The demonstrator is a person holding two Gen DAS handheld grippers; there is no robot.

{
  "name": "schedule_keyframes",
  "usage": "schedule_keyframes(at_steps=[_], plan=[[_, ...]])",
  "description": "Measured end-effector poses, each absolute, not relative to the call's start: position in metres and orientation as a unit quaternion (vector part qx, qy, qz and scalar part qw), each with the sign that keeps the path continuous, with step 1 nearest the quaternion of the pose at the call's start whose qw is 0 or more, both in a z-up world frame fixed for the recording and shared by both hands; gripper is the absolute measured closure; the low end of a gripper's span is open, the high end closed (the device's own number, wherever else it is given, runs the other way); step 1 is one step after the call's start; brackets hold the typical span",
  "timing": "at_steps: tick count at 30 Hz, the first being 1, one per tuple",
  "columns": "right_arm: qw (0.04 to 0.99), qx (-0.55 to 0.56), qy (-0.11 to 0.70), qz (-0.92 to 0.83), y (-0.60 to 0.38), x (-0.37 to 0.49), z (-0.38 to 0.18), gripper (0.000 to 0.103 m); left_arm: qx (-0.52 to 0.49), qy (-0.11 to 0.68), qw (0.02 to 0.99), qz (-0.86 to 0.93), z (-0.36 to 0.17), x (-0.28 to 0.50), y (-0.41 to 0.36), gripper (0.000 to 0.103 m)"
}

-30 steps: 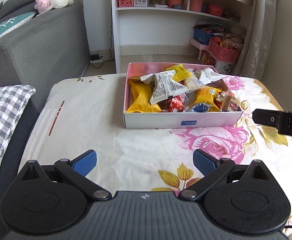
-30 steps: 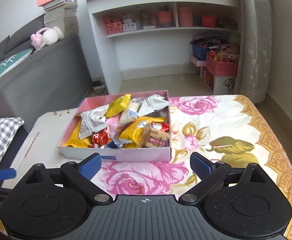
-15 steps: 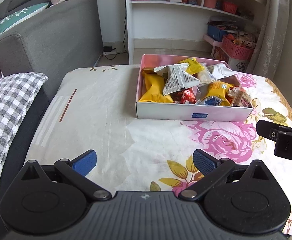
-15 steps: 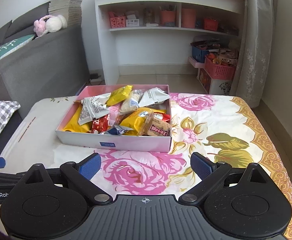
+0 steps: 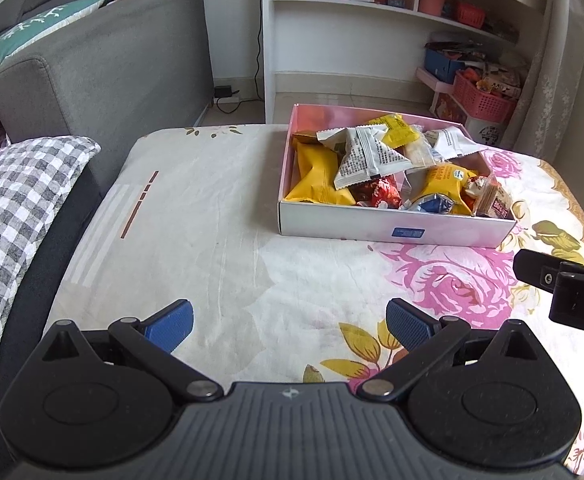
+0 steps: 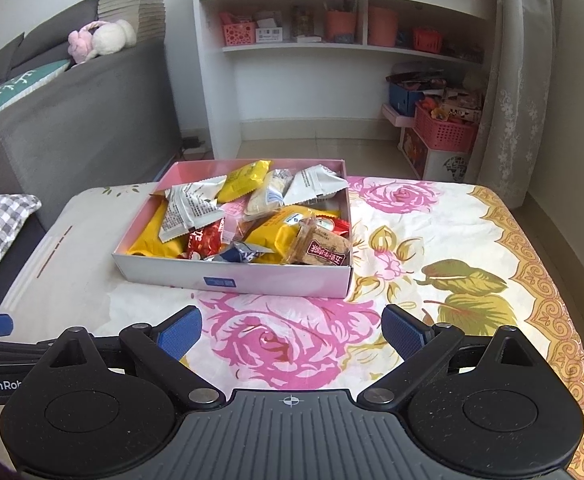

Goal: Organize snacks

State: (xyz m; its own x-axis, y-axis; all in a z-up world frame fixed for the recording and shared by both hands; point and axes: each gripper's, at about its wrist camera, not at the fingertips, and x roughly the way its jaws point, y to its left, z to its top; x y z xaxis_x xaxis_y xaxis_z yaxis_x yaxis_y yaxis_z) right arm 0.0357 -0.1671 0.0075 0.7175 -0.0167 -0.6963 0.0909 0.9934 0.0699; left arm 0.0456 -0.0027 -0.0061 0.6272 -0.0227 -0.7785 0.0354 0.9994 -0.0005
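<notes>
Pink-walled box with blue label; yellow, white, red and brown snack packets inside. Cream tablecloth printed with pink roses, olive leaves, gold border. Grey sofa. Grey-and-white checked cushion. White shelf unit.

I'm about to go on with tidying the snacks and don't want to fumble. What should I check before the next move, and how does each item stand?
1. Left claw open and holding nothing: ok.
2. Right claw open and holding nothing: ok.
3. Snack box flat on the flowered cloth, nearer wall facing both claws: ok.
4. Snacks all inside the box, none on the cloth: ok.
5. Brown biscuit pack on top in the near right corner, free to grab: ok.
6. What lies under the heap: cannot tell.
</notes>
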Motion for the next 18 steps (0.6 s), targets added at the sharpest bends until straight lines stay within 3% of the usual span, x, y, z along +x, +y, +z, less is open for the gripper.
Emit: schedule_keyframes(at_steps=[18], plan=[[0.924,0.056,0.377,-0.026,-0.1671,0.0351,0.0087,0.005,0.008,0.429,0.903,-0.011,-0.0057,0.0477,-0.0031,0.0]])
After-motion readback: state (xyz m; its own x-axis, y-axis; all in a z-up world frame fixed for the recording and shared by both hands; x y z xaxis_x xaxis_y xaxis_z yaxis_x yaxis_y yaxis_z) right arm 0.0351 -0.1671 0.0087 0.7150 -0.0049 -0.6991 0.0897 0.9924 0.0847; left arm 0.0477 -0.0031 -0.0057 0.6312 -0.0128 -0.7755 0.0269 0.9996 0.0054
